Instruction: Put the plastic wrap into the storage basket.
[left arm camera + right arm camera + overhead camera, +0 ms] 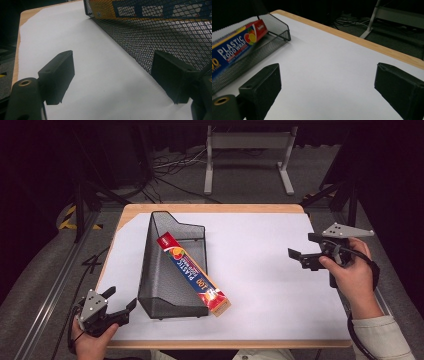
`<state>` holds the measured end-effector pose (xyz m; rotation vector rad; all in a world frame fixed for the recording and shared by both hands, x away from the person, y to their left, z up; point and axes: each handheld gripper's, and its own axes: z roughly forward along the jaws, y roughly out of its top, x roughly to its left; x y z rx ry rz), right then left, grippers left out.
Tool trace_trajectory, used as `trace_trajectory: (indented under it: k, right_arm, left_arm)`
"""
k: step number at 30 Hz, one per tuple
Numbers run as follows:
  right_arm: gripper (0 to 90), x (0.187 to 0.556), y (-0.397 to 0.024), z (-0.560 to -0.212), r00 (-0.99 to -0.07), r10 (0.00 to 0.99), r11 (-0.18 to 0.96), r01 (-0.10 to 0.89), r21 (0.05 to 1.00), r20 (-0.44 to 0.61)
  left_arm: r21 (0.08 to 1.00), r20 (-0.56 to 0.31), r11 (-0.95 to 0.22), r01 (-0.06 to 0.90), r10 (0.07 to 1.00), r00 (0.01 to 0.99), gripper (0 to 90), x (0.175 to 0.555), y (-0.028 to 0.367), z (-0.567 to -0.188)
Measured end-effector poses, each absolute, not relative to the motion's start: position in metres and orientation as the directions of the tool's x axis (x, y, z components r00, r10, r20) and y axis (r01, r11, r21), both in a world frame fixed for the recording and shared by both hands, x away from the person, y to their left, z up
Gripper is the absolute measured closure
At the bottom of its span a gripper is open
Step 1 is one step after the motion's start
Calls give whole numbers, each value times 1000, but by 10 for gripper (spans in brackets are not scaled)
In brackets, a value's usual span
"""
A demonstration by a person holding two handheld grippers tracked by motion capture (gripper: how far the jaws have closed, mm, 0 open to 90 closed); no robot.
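Black wire mesh is what I look at first: a tray-like basket (172, 270) with one tall stepped end and low sides, sitting on the left half of the surface (260, 270). That surface is a sheet of white covering over pale wood, the wood showing as a thin border along the far edge and at the near left corner.

A long, narrow cardboard box (192, 272) lies diagonally in the basket, its far end inside the mesh and its near end sticking out over the low front corner. I can read "PLASTIC FOOD WRAP" in white letters on its blue panel in my right tongs view, and what looks like "100" in yellow beside it. One end is red with fruit pictures; there is a small white logo on the red that I cannot make out.

My left tongs (121, 304) are at the near left corner of the surface, just beside the basket's front left corner. Their jaws are spread wide with nothing between them, and in their own view the mesh wall runs close past one jaw, with the box's yellow and blue side visible through it.

My right tongs (300, 257) are held over the right side, well apart from the basket, pointing toward it. Their blocky matte black jaws are also spread and empty.
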<state>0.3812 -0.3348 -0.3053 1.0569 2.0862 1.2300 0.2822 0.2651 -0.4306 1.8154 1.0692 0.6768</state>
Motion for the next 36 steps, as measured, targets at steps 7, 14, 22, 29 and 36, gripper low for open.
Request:
trace_trajectory:
  k: [7, 14, 22, 29, 36]
  right_arm:
    - [65, 375, -349, -333, -586, 809, 306, 360, 881, -42]
    - [64, 367, -356, -360, -599, 800, 306, 373, 876, -24]
    - [64, 357, -360, -387, -604, 797, 313, 398, 863, -10]
    - [68, 349, -363, -411, -606, 795, 286, 421, 861, 33]
    - [68, 339, -359, -431, -629, 776, 305, 429, 850, 39]
  left_arm:
    - [892, 15, -227, 390, 879, 477, 199, 282, 264, -431]
    - [892, 16, -228, 390, 879, 476, 199, 282, 265, -431]
    - [893, 16, -227, 389, 879, 477, 199, 282, 264, -430]
    - [892, 17, -230, 389, 878, 479, 199, 282, 264, -430]
    - [892, 20, -234, 386, 875, 484, 199, 282, 264, -430]
